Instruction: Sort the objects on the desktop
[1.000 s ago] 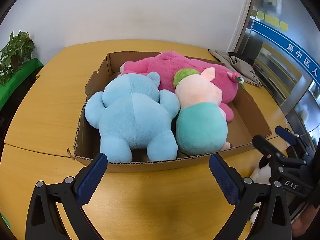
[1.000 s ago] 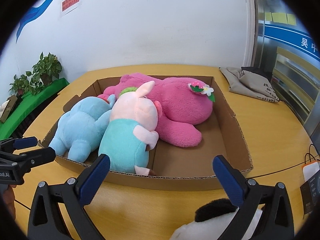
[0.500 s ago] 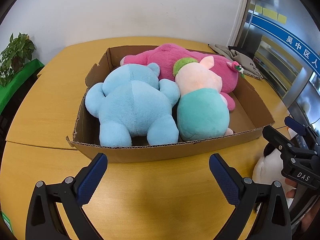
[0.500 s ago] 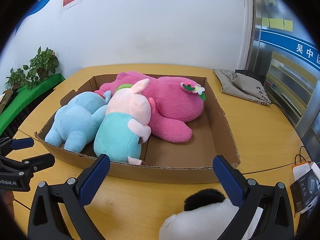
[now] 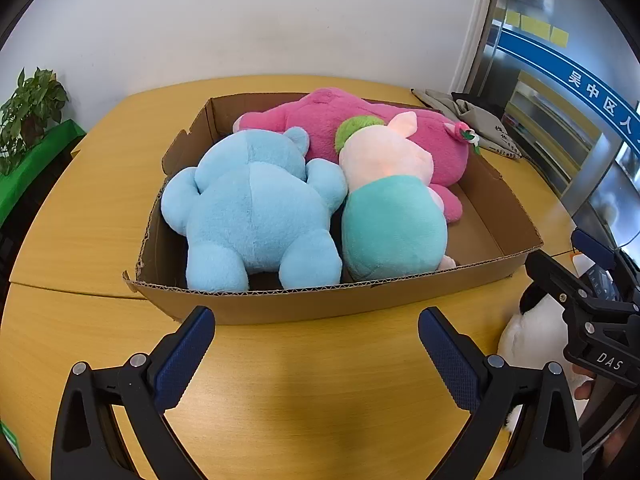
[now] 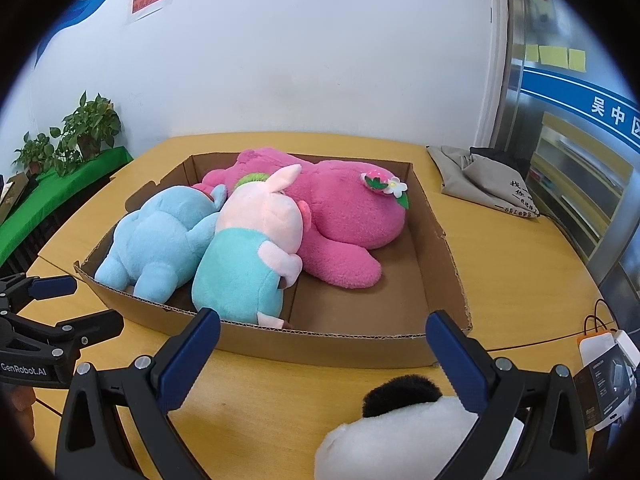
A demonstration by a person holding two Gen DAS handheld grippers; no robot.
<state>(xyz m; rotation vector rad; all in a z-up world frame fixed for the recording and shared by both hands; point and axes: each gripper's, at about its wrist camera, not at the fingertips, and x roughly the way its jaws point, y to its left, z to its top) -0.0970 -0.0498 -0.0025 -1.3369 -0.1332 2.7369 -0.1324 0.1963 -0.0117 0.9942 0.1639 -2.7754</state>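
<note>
A cardboard box [image 5: 320, 304] [image 6: 332, 346] stands on the wooden table. In it lie a light blue plush [image 5: 256, 212] [image 6: 160, 236], a pink pig plush in teal [image 5: 392, 216] [image 6: 248, 256] and a magenta plush [image 5: 340, 120] [image 6: 352, 216]. My left gripper [image 5: 316, 332] is open above bare table in front of the box. My right gripper [image 6: 323, 328] is open too, at the box's near right corner. A white plush with a black ear [image 6: 400, 428] [image 5: 532, 328] lies on the table low between its fingers, close to the right one. Each view shows the other gripper at its edge.
A grey cloth bag [image 6: 480, 184] [image 5: 472, 120] lies at the table's back right. A white device with a cable [image 6: 600, 344] and a dark box [image 6: 608, 380] sit at the right edge. Potted plants [image 6: 88, 128] stand on a green shelf to the left.
Both grippers have drawn back from the box, which now looks farther off. More of the white plush shows between the right gripper's fingers. Both stay open.
</note>
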